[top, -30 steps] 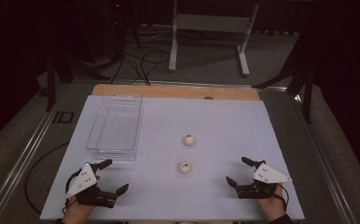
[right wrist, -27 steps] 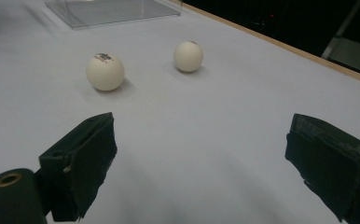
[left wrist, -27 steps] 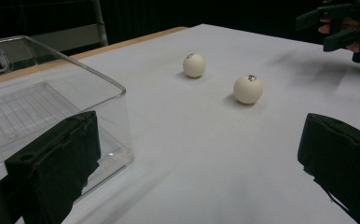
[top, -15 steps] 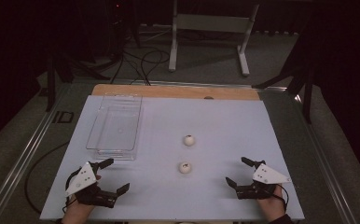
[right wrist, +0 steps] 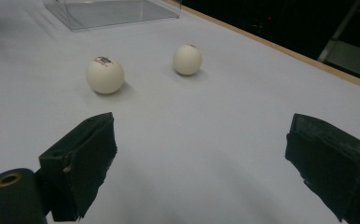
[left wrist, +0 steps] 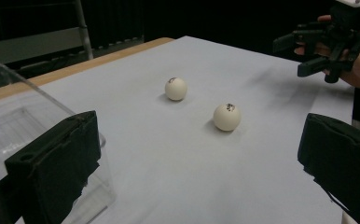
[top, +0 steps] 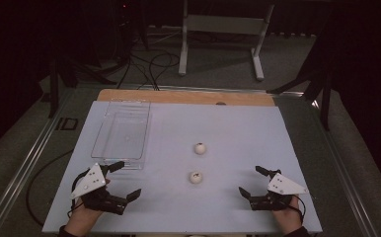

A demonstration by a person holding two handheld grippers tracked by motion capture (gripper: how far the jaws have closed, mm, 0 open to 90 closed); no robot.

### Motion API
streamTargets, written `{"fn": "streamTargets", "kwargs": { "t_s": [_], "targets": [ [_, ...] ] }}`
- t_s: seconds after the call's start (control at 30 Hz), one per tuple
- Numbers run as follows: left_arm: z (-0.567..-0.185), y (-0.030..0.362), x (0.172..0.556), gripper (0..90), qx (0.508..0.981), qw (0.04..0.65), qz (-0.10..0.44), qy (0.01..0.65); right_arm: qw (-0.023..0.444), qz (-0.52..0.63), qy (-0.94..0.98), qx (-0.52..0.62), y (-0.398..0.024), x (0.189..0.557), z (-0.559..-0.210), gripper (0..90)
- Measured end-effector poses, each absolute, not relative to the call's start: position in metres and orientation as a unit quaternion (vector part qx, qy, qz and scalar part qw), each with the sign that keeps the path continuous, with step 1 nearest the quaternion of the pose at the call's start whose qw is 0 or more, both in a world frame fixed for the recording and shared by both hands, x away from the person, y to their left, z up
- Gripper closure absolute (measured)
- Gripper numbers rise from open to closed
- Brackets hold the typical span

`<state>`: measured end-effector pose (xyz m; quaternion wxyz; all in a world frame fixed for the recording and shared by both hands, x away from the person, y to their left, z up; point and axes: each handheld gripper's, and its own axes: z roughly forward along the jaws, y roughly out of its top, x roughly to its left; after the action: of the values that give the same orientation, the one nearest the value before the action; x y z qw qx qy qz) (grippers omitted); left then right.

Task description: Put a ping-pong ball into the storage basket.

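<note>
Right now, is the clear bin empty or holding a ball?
Empty: the clear bin holds nothing, and both balls lie on the table outside it.

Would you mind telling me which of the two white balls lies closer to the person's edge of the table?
The nearer ball, between the two grippers; the other ball sits farther up the white table, level with the clear tray.

High view looks forward and down over the whole tabletop (top: 238, 123) from the person's side, while both tool cameras sit low and close, aimed inward from opposite bottom corners, sharing the two balls, near ball (left wrist: 227, 116) (right wrist: 105, 74) and far ball (left wrist: 175, 88) (right wrist: 187, 59).
</note>
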<state>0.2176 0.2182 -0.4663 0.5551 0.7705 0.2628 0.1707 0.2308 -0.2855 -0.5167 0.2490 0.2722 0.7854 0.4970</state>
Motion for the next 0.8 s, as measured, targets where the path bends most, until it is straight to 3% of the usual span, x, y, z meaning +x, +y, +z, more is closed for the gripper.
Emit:
{"fn": "streamTargets", "kwargs": {
  "t_s": [0.8],
  "targets": [
    [-0.434,0.177,0.24,0.4,0.802,0.529,0.156,0.232,0.238,0.501,0.787,0.269,-0.285,0.231,-0.518,8.6]
  ]
}}
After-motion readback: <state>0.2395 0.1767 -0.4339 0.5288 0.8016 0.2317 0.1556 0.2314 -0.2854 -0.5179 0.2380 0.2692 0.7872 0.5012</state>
